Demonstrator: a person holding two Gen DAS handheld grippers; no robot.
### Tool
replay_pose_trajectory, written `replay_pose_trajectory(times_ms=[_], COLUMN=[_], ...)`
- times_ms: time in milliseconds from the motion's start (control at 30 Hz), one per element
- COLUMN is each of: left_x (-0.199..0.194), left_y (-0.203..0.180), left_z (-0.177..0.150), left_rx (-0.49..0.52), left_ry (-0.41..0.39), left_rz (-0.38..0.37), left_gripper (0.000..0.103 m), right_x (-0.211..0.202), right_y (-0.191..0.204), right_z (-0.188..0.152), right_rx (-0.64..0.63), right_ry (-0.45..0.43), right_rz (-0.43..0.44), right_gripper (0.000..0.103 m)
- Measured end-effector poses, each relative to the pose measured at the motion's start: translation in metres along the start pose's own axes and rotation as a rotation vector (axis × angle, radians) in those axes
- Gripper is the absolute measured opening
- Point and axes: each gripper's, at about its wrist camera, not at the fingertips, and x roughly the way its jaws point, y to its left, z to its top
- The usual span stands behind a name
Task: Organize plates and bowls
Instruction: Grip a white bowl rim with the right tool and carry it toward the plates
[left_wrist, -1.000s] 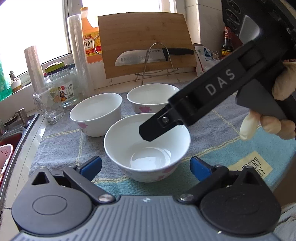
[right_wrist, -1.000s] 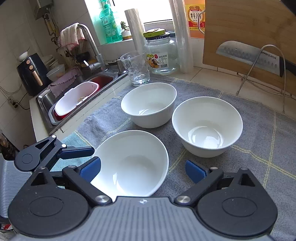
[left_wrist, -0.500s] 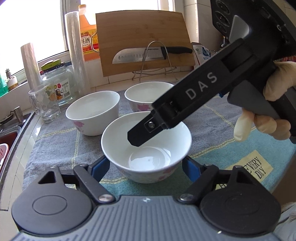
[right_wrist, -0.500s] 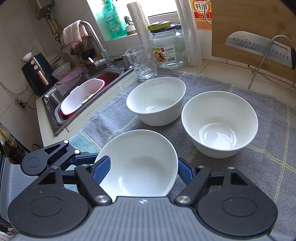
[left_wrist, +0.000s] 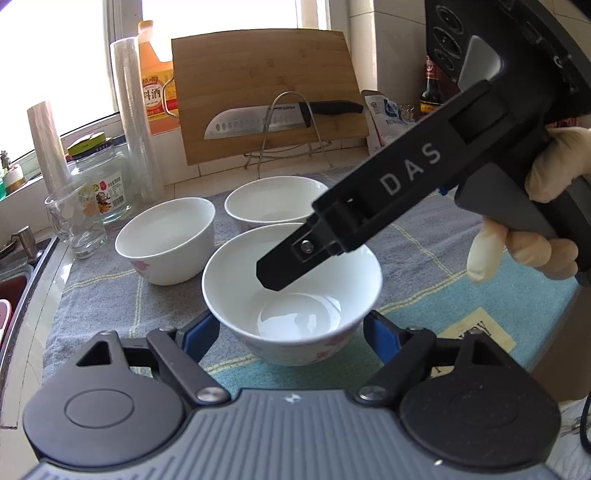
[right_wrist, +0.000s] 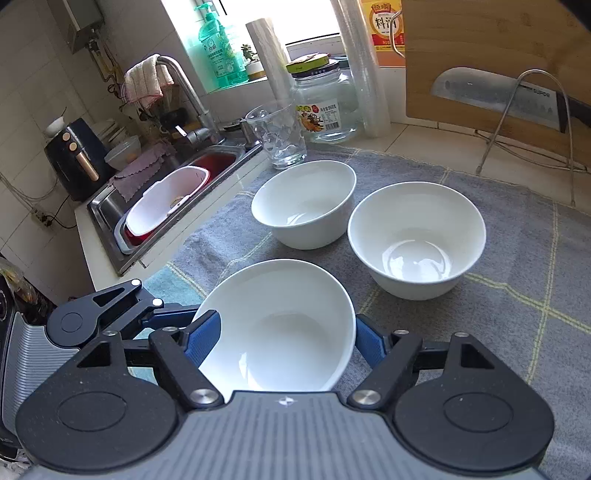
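- Near bowl (left_wrist: 291, 295), lower centre of left view, sits on towel (left_wrist: 424, 243) w/ left gripper (left_wrist: 290, 330) now straddling it; a sec ago its pads were short of the bowl.
- Left jaws: wide, pads either side of bowl wall. Contact cannot be confirmed; nothing lifted.
- Right gripper (right_wrist: 288, 338) has closed in too; near bowl (right_wrist: 277, 325) fills lower centre of right view, between its pads. Jaws wide, grip not confirmed.
- Other 2 bowls (right_wrist: 306, 203) (right_wrist: 417, 236) mid-frame, just apart, unmoved.
- Judgement: grasp stage; next likely squeeze, lift, nest into a far bowl. Stacking not begun.
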Motion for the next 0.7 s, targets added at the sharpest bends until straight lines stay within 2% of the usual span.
replay_pose_trajectory(times_ms=[400,700], left_x=[0.013,0.025], left_y=[-0.037,-0.060], left_z=[0.018,0.026], left_rx=[0.075,0.113], left_ry=[-0.018,-0.005], left_rz=[-0.130,-0.210], left_gripper=[0.085,0.085], right_x=[-0.050,-0.072], right_y=[-0.029,-0.050], right_z=[-0.029,-0.051], right_rx=[0.084,0.142], right_ry=[-0.057,-0.065], right_rz=[-0.105,-0.162], right_gripper=[0.083,0.083])
